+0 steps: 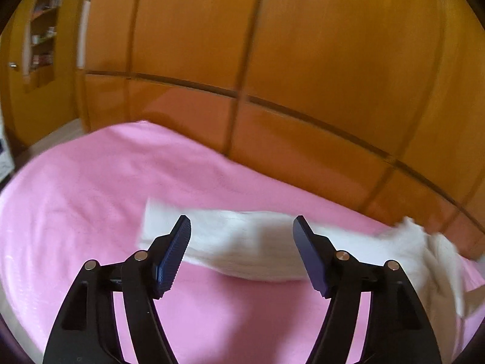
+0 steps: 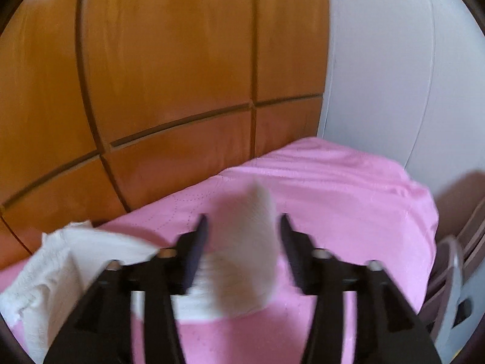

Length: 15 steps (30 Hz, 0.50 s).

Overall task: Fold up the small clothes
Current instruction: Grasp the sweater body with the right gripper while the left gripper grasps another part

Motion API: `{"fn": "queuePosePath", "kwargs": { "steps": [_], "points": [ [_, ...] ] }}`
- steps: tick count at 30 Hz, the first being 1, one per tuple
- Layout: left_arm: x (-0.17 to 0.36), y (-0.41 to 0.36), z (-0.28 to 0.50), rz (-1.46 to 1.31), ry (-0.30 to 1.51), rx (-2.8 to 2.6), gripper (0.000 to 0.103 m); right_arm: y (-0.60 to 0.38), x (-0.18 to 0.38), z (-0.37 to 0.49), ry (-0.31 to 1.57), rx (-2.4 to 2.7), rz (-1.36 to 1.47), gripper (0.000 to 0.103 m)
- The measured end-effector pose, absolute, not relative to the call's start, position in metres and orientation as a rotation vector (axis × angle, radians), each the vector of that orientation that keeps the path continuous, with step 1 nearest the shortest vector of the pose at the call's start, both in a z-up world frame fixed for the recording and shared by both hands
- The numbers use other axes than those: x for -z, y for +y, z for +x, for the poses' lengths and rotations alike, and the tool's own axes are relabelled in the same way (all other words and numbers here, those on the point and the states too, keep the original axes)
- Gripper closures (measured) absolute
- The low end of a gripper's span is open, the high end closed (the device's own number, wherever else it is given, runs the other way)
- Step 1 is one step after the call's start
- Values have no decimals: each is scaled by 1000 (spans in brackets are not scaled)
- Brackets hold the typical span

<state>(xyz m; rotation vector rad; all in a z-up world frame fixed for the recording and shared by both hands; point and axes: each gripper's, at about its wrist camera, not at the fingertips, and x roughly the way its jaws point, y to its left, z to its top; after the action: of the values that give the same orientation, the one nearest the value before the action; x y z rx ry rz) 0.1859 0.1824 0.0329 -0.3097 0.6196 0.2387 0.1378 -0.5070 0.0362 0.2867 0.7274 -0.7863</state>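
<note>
A white ribbed sock (image 1: pixel 242 242) lies flat across the pink bed cover (image 1: pixel 91 188). My left gripper (image 1: pixel 242 227) is open and empty, just above the sock's middle. A crumpled white cloth (image 1: pixel 436 257) lies at the sock's right end. In the right wrist view, a white sock end (image 2: pixel 245 242) stands curled up between the fingers of my right gripper (image 2: pixel 242 227). The jaws are apart and I cannot tell if they touch it. The crumpled white cloth (image 2: pixel 51 270) lies to its left.
Wooden wardrobe panels (image 1: pixel 272 60) run along the far side of the bed. A white wall (image 2: pixel 394 75) stands at the right. A grey chair (image 2: pixel 454 288) stands beside the bed's right edge. A shelf niche (image 1: pixel 44 30) is far left.
</note>
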Motion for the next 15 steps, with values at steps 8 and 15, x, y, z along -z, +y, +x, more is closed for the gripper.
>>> {"fn": "queuePosePath", "kwargs": {
  "steps": [8, 15],
  "points": [
    [51, 89, 171, -480, 912, 241, 53, -435, 47, 98, 952, 320, 619, 57],
    [91, 30, 172, -612, 1037, 421, 53, -363, 105, 118, 1026, 54, 882, 71]
  ]
}}
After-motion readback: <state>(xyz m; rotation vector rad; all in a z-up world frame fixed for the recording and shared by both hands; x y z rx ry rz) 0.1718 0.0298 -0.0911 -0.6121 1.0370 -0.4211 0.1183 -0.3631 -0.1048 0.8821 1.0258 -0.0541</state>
